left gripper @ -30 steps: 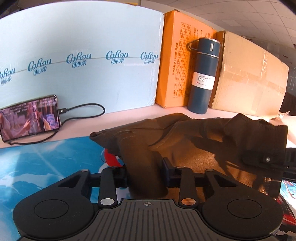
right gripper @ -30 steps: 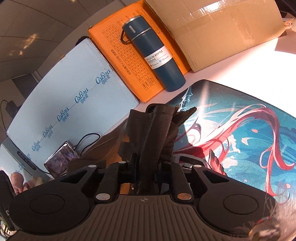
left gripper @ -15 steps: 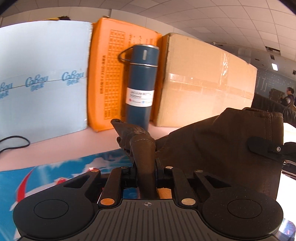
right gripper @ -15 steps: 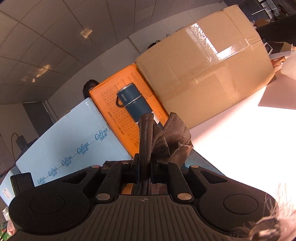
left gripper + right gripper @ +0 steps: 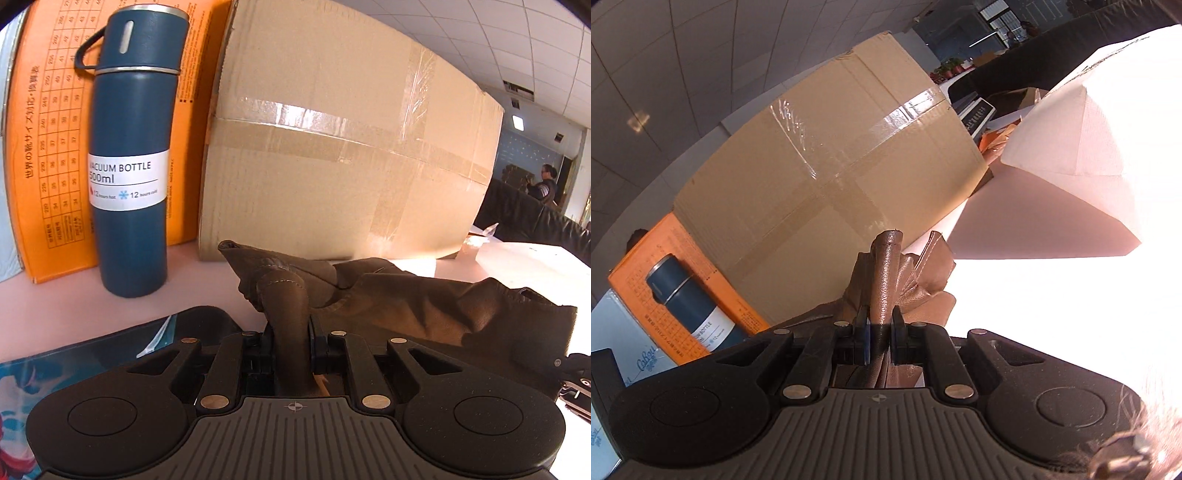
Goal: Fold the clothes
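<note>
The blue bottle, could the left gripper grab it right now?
Probably not yet. The left gripper has its jaws shut on the brown garment, so it is busy. The blue bottle stands close ahead to its left, with nothing between.

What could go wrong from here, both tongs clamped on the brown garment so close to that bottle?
1. The vacuum bottle stands upright just left of the brown garment; a sweep could topple it.
2. Left tongs and right tongs each pinch a narrow bunched ridge, which may slip.
3. Glare whites out the table in the right wrist view.
</note>
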Motion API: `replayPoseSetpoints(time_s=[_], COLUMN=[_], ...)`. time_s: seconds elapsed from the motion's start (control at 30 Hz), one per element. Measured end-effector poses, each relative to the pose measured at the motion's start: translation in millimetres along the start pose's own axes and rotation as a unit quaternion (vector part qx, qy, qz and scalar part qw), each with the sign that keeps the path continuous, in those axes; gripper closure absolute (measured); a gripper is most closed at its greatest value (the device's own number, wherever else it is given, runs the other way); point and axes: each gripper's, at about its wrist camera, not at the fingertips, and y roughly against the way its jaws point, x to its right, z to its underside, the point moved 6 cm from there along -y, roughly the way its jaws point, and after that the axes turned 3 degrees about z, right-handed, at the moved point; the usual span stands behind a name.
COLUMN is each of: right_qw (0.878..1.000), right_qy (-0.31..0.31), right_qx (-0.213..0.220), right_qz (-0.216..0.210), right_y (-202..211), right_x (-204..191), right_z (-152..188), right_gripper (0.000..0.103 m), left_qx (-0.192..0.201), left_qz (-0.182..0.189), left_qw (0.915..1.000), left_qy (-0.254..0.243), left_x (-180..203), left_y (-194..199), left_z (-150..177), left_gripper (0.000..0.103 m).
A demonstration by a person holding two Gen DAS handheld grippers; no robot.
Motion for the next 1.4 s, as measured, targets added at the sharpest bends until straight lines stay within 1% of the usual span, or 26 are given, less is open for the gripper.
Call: replayPoseSetpoints(time_s=[0.07, 0.1, 0.13, 0.17, 0.23, 0.27, 0.3, 0.33, 0.37, 0.4, 0.43, 0.5, 0.53, 0.57, 0.6, 0.67, 0.73, 0.8, 0.9, 1.0, 1.07, 1.13, 1.27, 1.33, 1.37, 1.4], right_qw=[1.000, 0.999, 0.999, 0.998, 0.997, 0.997, 0.997, 0.997, 0.997, 0.997, 0.997, 0.997, 0.997, 0.997, 0.997, 0.997, 0.996, 0.996, 0.995, 0.994, 0.992, 0.990, 0.980, 0.973, 0.970, 0.968], right_qy=[0.005, 0.007, 0.010, 0.009, -0.002, 0.000, 0.003, 0.006, 0.009, 0.011, 0.014, 0.020, 0.022, 0.025, 0.028, 0.033, 0.039, 0.044, 0.052, 0.061, 0.076, 0.095, 0.118, 0.132, 0.139, 0.141], right_qx=[-0.003, -0.008, -0.015, -0.023, -0.032, -0.028, -0.024, -0.020, -0.016, -0.012, -0.008, 0.000, 0.004, 0.008, 0.012, 0.020, 0.028, 0.036, 0.048, 0.060, 0.066, 0.076, 0.119, 0.143, 0.155, 0.159], right_qz=[0.027, 0.039, 0.050, 0.060, 0.070, 0.070, 0.070, 0.070, 0.070, 0.070, 0.070, 0.071, 0.071, 0.071, 0.071, 0.071, 0.071, 0.072, 0.072, 0.072, 0.070, 0.071, 0.102, 0.120, 0.129, 0.131], right_y=[-9, -12, -13, -15, -15, -11, -7, -4, 0, 4, 8, 15, 19, 23, 27, 34, 42, 50, 61, 73, 80, 87, 100, 106, 108, 109], right_x=[7, 10, 13, 16, 21, 18, 15, 12, 8, 5, 2, -4, -8, -11, -14, -21, -27, -34, -44, -53, -71, -90, -113, -122, -123, -124], right_z=[2, 3, 6, 8, 11, 12, 14, 16, 18, 19, 21, 25, 26, 28, 30, 34, 37, 41, 46, 51, 64, 80, 103, 112, 112, 113], right_gripper=[0.089, 0.083, 0.075, 0.072, 0.056, 0.054, 0.051, 0.047, 0.044, 0.034, 0.025, 0.018, 0.017, 0.017, 0.017, 0.017, 0.014, 0.011, 0.006, 0.002, 0.000, 0.000, 0.000, 0.000, 0.000, 0.000], left_qx=[-0.009, -0.017, -0.026, -0.035, -0.034, -0.031, -0.028, -0.025, -0.020, -0.015, -0.011, -0.001, 0.004, 0.009, 0.014, 0.028, 0.045, 0.065, 0.097, 0.117, 0.127, 0.145, 0.198, 0.219, 0.235, 0.251], left_qz=[-0.012, -0.019, -0.027, -0.035, -0.048, -0.059, -0.070, -0.080, -0.078, -0.074, -0.071, -0.065, -0.062, -0.059, -0.056, -0.048, -0.039, -0.032, -0.019, -0.001, 0.004, -0.005, -0.036, -0.055, -0.061, -0.067], left_qw=[0.9999, 0.9997, 0.9993, 0.9987, 0.9982, 0.9978, 0.9972, 0.9964, 0.9968, 0.9971, 0.9974, 0.9978, 0.9980, 0.9982, 0.9983, 0.9983, 0.9982, 0.9974, 0.9951, 0.9931, 0.9918, 0.9889, 0.9766, 0.9713, 0.9680, 0.9643], left_qy=[-0.006, 0.001, 0.008, 0.014, 0.011, 0.008, 0.004, 0.000, 0.002, 0.003, 0.005, 0.008, 0.010, 0.012, 0.013, 0.015, 0.011, 0.006, 0.004, -0.002, -0.013, -0.031, -0.077, -0.074, -0.062, -0.049], left_x=[-3, -6, -8, -11, -10, -10, -11, -11, -12, -13, -15, -18, -19, -20, -22, -25, -26, -28, -32, -37, -43, -50, -70, -81, -86, -91], left_y=[-12, -15, -18, -21, -20, -17, -14, -11, -2, 6, 14, 30, 39, 47, 55, 77, 100, 124, 159, 190, 209, 227, 252, 258, 261, 263], left_z=[0, 0, 1, 2, 2, 2, 2, 2, 3, 3, 3, 4, 4, 4, 5, 4, 4, 7, 12, 19, 25, 32, 39, 36, 37, 38], left_gripper=[0.086, 0.082, 0.079, 0.075, 0.067, 0.056, 0.042, 0.036, 0.027, 0.022, 0.021, 0.020, 0.018, 0.013, 0.011, 0.010, 0.008, 0.003, 0.001, 0.000, 0.000, 0.000, 0.000, 0.000, 0.000, 0.000])
